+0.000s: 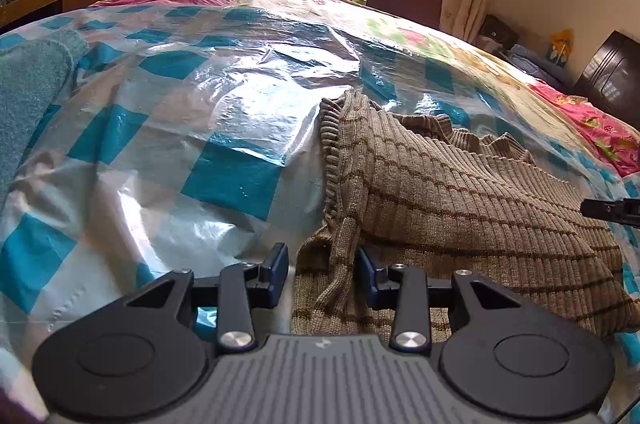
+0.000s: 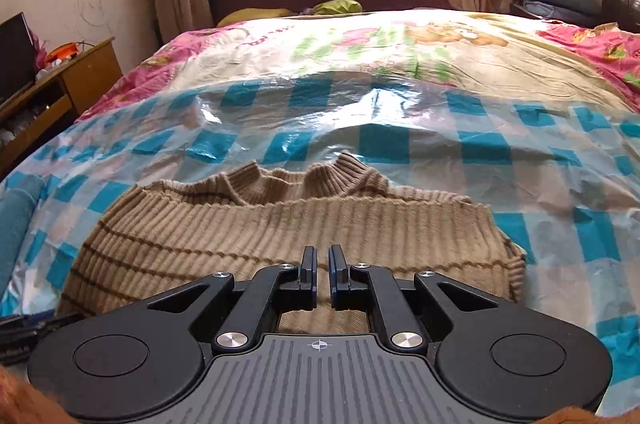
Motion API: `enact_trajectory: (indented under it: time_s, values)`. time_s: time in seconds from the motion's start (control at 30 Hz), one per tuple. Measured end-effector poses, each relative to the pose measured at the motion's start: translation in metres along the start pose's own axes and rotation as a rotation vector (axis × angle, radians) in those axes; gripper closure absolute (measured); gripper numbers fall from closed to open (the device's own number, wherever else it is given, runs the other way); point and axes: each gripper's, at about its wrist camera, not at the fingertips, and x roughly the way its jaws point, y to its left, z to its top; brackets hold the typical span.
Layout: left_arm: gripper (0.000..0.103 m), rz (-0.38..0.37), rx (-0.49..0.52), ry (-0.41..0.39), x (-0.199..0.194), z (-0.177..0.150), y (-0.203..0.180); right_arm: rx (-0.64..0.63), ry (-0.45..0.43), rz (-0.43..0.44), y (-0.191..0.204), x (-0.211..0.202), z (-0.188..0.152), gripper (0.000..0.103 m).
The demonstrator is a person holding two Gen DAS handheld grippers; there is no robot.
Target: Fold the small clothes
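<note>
Left gripper [image 1: 324,274] jaws part-open astride sweater [image 1: 460,192] hem fold, pads not pressing. Right gripper [image 2: 323,274] nearly closed, empty, over sweater's lower body. Sweater lies rumpled on checked plastic sheet [image 1: 192,128]. Judged: mid-fold; next, pinch hem.
</note>
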Motion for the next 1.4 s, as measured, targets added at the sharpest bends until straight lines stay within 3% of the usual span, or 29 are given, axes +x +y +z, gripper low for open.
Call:
enact_trajectory:
  time_s: [0.13,0.27,0.37,0.5,0.7,0.87,0.97,1.13,1.27,1.4]
  values:
    - [0.059,0.012,0.015,0.008,0.004,-0.001,-0.002,-0.005,0.065,-0.137,-0.034,0.007,-0.023,0.097]
    - [0.059,0.016,0.014,0.0,0.001,-0.002,-0.002,0.174,0.046,-0.092,-0.063,0.0,-0.022,0.099]
    - [0.059,0.016,0.004,0.004,0.001,-0.003,-0.002,0.129,-0.019,-0.101,-0.057,-0.018,-0.021,0.094]
    - [0.059,0.013,-0.003,0.023,-0.001,-0.002,-0.003,0.077,0.093,-0.162,-0.063,-0.003,-0.035,0.099]
    - [0.06,0.013,-0.006,0.014,-0.015,-0.003,-0.009,0.111,0.041,-0.167,-0.064,-0.016,-0.026,0.097]
    - [0.06,0.011,-0.028,0.046,-0.012,-0.005,-0.009,0.098,0.1,-0.209,-0.071,-0.001,-0.031,0.096]
    - [0.06,0.005,-0.099,0.065,-0.015,-0.005,-0.001,0.154,0.091,-0.204,-0.076,-0.008,-0.028,0.095]
    - [0.06,-0.017,-0.188,0.066,-0.025,-0.01,0.005,0.067,0.05,-0.155,-0.042,-0.024,-0.008,0.09]
    - [0.06,-0.011,-0.18,0.057,-0.027,-0.01,0.004,0.006,0.079,-0.023,0.011,-0.014,0.015,0.081]
    - [0.06,-0.03,-0.192,0.058,-0.028,-0.01,0.009,-0.084,0.102,0.074,0.071,0.002,0.027,0.079]
